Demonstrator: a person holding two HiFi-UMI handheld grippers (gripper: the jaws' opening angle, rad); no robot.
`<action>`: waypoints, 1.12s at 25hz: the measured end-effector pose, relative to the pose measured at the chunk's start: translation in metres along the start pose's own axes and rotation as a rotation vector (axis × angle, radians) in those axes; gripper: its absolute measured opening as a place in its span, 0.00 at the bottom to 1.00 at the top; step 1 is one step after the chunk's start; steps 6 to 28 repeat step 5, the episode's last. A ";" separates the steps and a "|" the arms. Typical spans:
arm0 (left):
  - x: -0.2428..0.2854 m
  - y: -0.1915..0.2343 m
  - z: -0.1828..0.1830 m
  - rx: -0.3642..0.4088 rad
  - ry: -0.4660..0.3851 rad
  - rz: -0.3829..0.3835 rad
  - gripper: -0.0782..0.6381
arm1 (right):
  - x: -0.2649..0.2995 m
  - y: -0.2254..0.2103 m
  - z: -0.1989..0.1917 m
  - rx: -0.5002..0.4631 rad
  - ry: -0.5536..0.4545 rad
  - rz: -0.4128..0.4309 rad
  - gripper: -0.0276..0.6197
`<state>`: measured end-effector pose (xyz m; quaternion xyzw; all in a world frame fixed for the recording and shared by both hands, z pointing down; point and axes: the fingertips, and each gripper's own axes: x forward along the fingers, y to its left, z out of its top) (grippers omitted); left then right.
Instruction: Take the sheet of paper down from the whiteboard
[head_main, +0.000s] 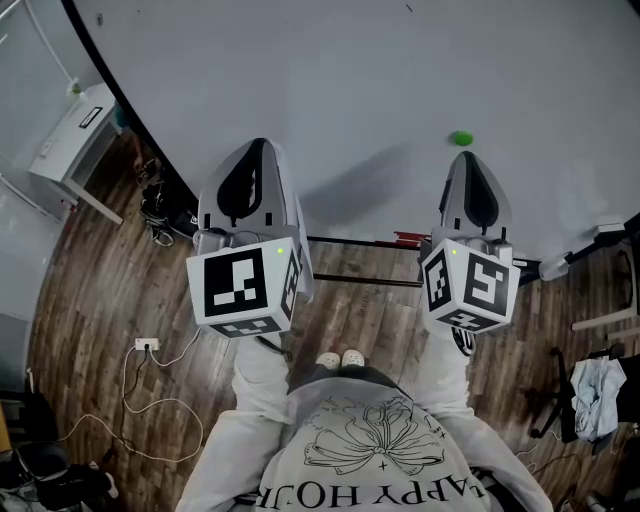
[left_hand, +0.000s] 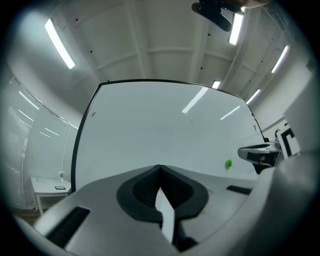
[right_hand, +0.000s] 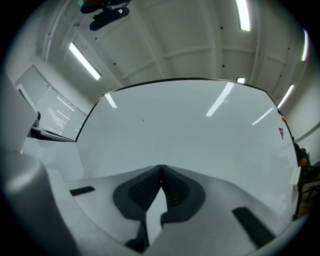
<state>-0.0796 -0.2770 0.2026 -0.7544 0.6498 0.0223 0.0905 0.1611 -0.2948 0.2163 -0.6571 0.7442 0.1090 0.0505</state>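
The whiteboard (head_main: 400, 70) fills the upper head view and stands straight ahead in both gripper views (left_hand: 160, 125) (right_hand: 190, 120). I see no sheet of paper on it in any view. A small green magnet (head_main: 461, 138) sticks to the board just above my right gripper (head_main: 463, 156) and shows at the right in the left gripper view (left_hand: 228, 163). My left gripper (head_main: 256, 145) points at bare board further left. Both grippers are shut, tips meeting (left_hand: 160, 167) (right_hand: 161, 166), with only a thin pale sliver behind the pads.
A white side table (head_main: 75, 135) stands left of the board. Cables and a power strip (head_main: 147, 344) lie on the wooden floor. Red markers (head_main: 410, 237) rest on the board's ledge. A cloth (head_main: 597, 385) hangs on a stand at the right.
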 end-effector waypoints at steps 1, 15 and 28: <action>0.000 0.000 0.000 0.001 0.000 -0.002 0.11 | 0.000 0.000 0.000 0.001 -0.001 -0.001 0.05; 0.001 0.000 -0.001 0.013 0.001 -0.013 0.11 | -0.001 0.001 -0.001 0.011 -0.007 -0.011 0.05; 0.001 0.000 -0.001 0.013 0.001 -0.013 0.11 | -0.001 0.001 -0.001 0.011 -0.007 -0.011 0.05</action>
